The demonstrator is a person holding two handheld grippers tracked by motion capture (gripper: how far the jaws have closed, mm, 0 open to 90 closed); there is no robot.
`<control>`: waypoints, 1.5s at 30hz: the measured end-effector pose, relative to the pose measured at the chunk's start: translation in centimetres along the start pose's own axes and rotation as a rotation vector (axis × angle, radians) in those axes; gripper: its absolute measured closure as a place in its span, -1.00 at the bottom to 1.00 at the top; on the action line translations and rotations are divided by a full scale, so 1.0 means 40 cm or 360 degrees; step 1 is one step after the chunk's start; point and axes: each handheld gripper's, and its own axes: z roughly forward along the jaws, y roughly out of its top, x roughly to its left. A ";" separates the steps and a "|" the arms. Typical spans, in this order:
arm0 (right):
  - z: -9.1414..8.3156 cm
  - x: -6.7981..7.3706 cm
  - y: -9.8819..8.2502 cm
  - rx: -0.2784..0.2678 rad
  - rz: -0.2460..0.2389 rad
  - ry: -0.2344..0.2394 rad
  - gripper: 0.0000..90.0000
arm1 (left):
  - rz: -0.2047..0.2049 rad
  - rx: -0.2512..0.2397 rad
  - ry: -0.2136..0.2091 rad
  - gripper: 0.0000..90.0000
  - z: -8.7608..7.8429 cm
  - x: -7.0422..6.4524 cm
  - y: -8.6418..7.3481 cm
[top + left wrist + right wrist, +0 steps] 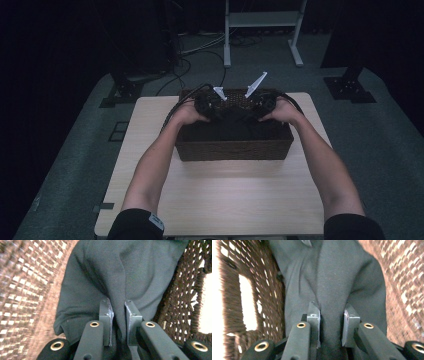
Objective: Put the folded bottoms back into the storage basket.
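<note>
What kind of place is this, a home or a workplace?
Probably a recording lab or studio, not a home: dark curtains around, loose cables on grey carpet, a metal stand behind the small wooden table.

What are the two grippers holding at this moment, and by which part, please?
Both hold the dark cloth in the wicker basket: each of left gripper and right gripper pinches a raised fold.

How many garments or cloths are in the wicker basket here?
1: a dark cloth lies inside the basket, pinched near one end by the left gripper and near the other by the right gripper. More could be hidden beneath.
</note>
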 end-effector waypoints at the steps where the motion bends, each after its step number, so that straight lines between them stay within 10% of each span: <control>1: 0.010 -0.004 0.000 0.0051 0.0013 0.0017 0.60 | 0.0010 0.0019 -0.0004 0.76 0.005 -0.002 0.000; 31: 0.059 -0.021 -0.042 0.0178 0.0116 -0.0061 0.15 | -0.0061 0.0156 0.0073 0.47 0.069 0.002 0.005; 45: 0.062 -0.016 -0.050 0.0166 0.0125 -0.0044 0.27 | -0.0078 0.0163 0.0084 0.30 0.056 -0.002 -0.006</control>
